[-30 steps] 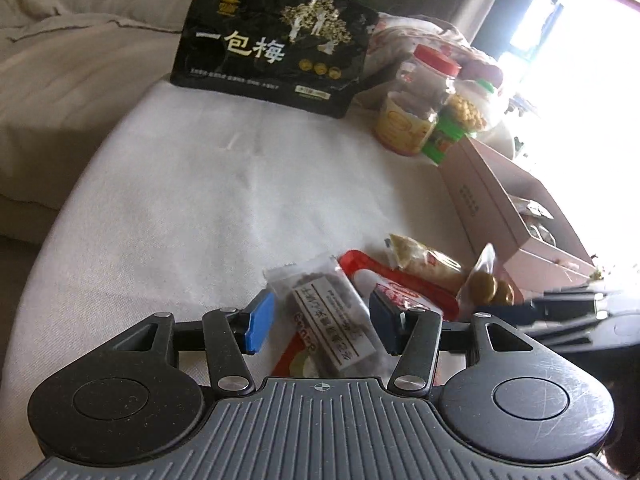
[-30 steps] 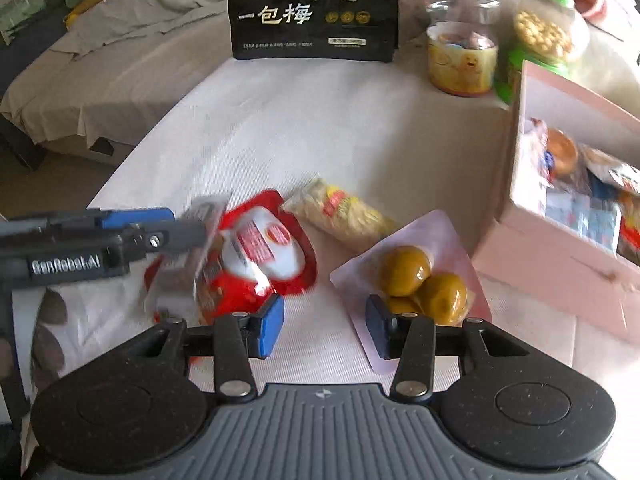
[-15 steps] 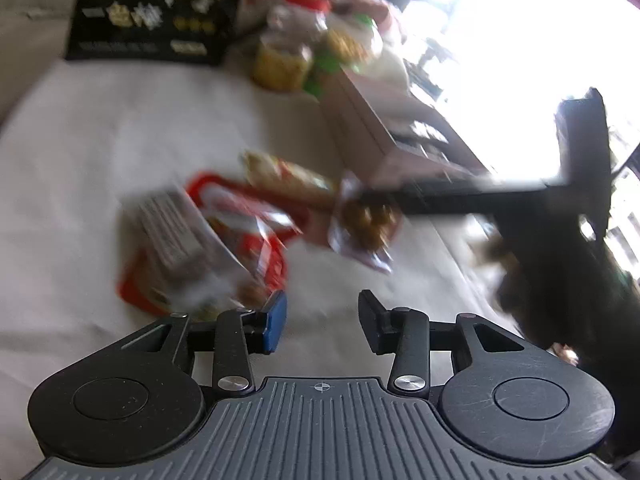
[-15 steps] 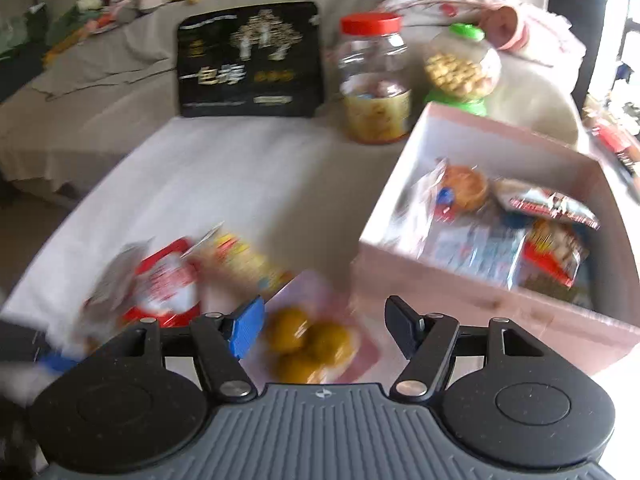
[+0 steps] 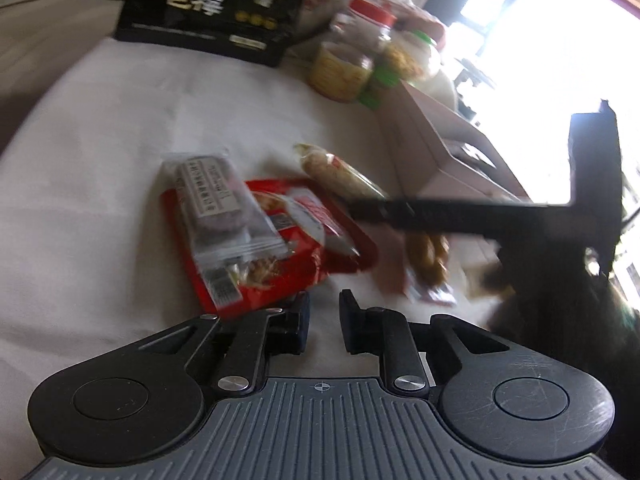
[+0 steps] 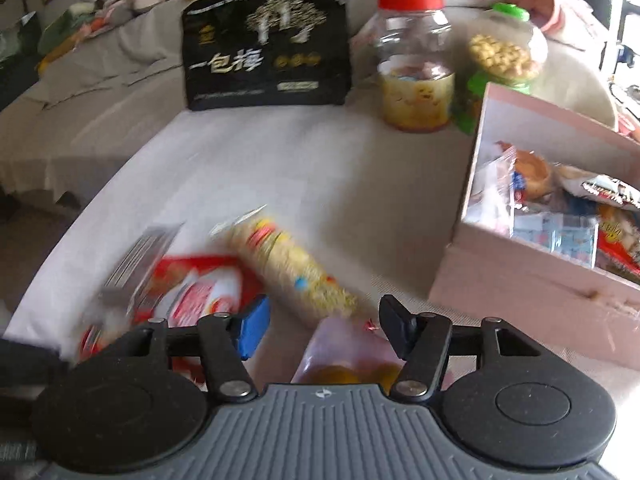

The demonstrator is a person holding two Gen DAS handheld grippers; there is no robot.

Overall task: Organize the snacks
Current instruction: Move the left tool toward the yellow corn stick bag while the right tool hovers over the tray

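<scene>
Loose snacks lie on the white cloth: a clear packet of dark pieces (image 5: 216, 204) on a red packet (image 5: 304, 240), a long yellowish roll (image 5: 340, 176), and a pink packet of yellow-green fruits (image 5: 428, 256). My left gripper (image 5: 324, 320) is shut and empty, just short of the red packet's near edge. My right gripper (image 6: 322, 328) is closing, its pads still apart, over the fruit packet (image 6: 348, 364), which lies between and below the fingers. The roll (image 6: 292, 268) and red packet (image 6: 192, 300) lie just beyond it. In the left wrist view the right gripper (image 5: 440, 212) shows as a dark bar over the fruits.
An open pink box (image 6: 520, 292) holding several wrapped snacks stands to the right. At the back are a black bag (image 6: 268, 48), a red-lidded jar (image 6: 416, 64) and a green-lidded jar (image 6: 504, 48). The cloth drops off at the left edge toward a sofa.
My left jaws went from wide around the clear packet to nearly together with nothing in them. My right jaws widened, and the fruit packet now sits between its fingers. Both views are blurred by motion.
</scene>
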